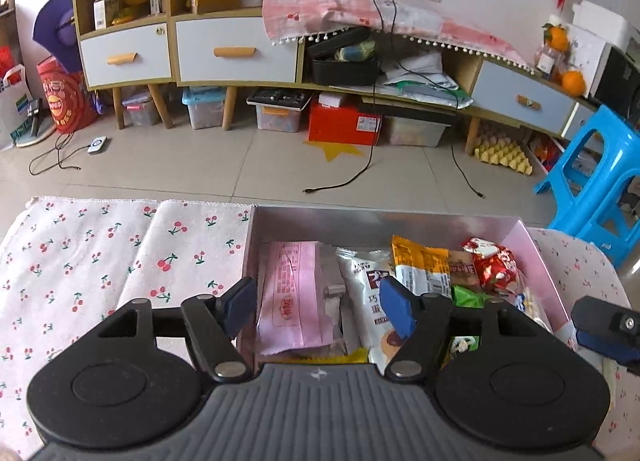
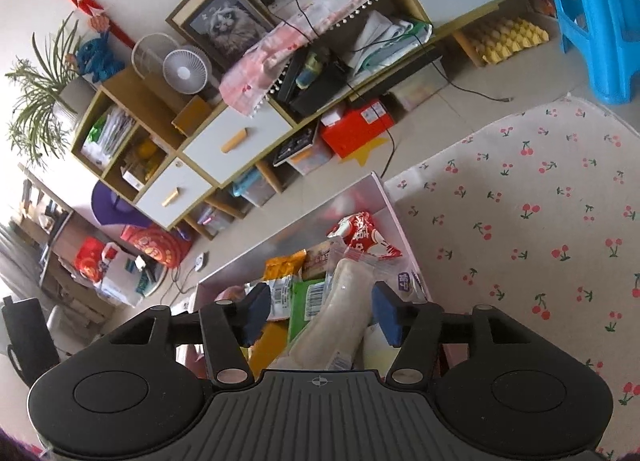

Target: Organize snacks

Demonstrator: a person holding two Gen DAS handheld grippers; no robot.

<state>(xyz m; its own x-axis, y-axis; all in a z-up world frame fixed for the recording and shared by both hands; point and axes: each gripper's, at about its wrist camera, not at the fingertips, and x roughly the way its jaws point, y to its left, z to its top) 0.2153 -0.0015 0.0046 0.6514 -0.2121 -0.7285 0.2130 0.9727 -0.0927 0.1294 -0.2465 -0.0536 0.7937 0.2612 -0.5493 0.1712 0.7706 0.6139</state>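
Note:
A pink box [image 1: 384, 217] with a silvery inside stands on the table and holds several snack packets. In the left wrist view my left gripper [image 1: 318, 309] hangs open over its left part. A pink packet [image 1: 296, 293] lies below between the jaws, clear of both pads. Beside it lie a white packet [image 1: 370, 281], an orange packet [image 1: 420, 261] and a red packet [image 1: 496, 265]. In the right wrist view my right gripper [image 2: 320, 313] is open above the box [image 2: 384, 197]. A pale pastry in clear wrap [image 2: 344, 309] lies between its pads, and they do not press it.
A cherry-print cloth [image 1: 100, 261] covers the table on both sides of the box [image 2: 540, 221]. A blue plastic stool [image 1: 592, 181] stands by the table's far right corner. Across the tiled floor is a low cabinet [image 1: 236, 53], with cables trailing in front.

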